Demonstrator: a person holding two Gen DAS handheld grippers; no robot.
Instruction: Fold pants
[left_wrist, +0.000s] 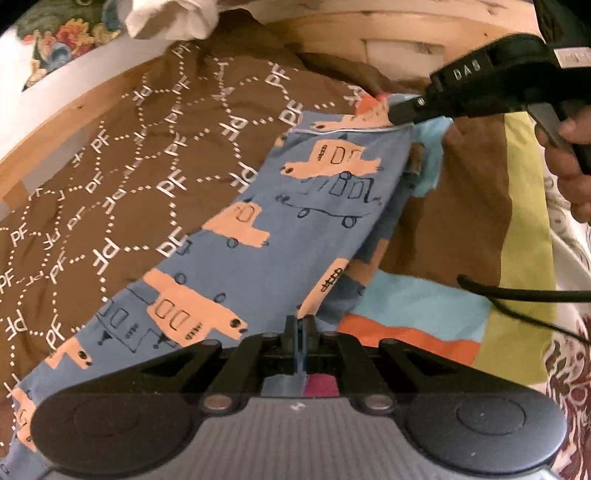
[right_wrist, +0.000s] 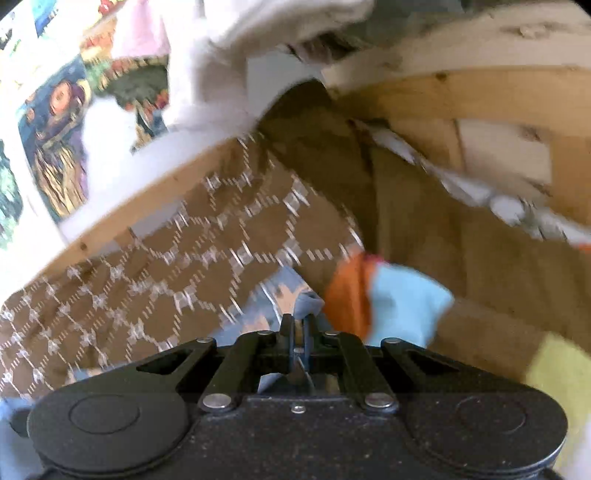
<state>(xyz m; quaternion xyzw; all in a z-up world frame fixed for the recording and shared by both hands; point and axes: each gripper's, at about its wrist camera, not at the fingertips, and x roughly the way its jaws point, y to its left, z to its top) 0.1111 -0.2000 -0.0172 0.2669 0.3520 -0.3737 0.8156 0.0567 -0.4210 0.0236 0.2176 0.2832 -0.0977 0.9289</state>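
Note:
The blue pants (left_wrist: 295, 229) with orange car prints lie stretched over a brown bedspread (left_wrist: 122, 155), running from lower left to upper right. My left gripper (left_wrist: 300, 325) is shut on the pants' near edge. My right gripper (left_wrist: 397, 112) comes in from the upper right and is shut on the pants' far end by the white-piped hem. In the blurred right wrist view, my right gripper (right_wrist: 300, 325) pinches a fold of the blue pants (right_wrist: 284, 299).
The brown bedspread (right_wrist: 184, 251) carries white PF lettering, with orange, light blue and yellow-green patches (left_wrist: 424, 314) at the right. A wooden bed frame (left_wrist: 388, 40) runs along the back. White cloth (left_wrist: 170, 18) hangs above. A black cable (left_wrist: 524, 295) crosses the right side.

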